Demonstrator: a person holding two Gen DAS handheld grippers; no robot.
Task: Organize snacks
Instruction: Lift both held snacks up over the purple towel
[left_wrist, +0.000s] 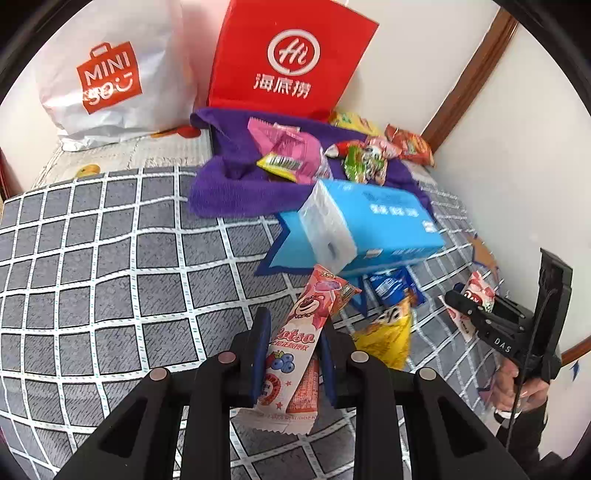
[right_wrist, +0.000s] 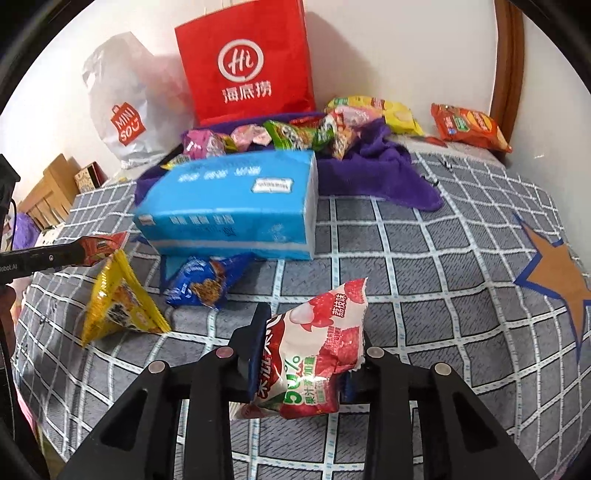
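Observation:
My left gripper (left_wrist: 293, 332) is shut on a long pink Lotso snack packet (left_wrist: 306, 332) and holds it above the checked bed cover. My right gripper (right_wrist: 314, 328) is shut on a red-and-white lychee snack bag (right_wrist: 317, 350); it also shows in the left wrist view (left_wrist: 476, 295) at the right. A yellow snack bag (right_wrist: 118, 302) and a blue cookie bag (right_wrist: 207, 280) lie on the cover in front of a blue tissue pack (right_wrist: 236, 206). Several snacks (right_wrist: 295, 133) lie on a purple towel (right_wrist: 369, 170) behind it.
A red paper bag (right_wrist: 247, 62) and a white Miniso bag (right_wrist: 125, 107) stand against the wall at the back. An orange snack bag (right_wrist: 469, 127) and a yellow one (right_wrist: 399, 114) lie near the far right corner. The grey checked cover (right_wrist: 443, 277) spreads to the right.

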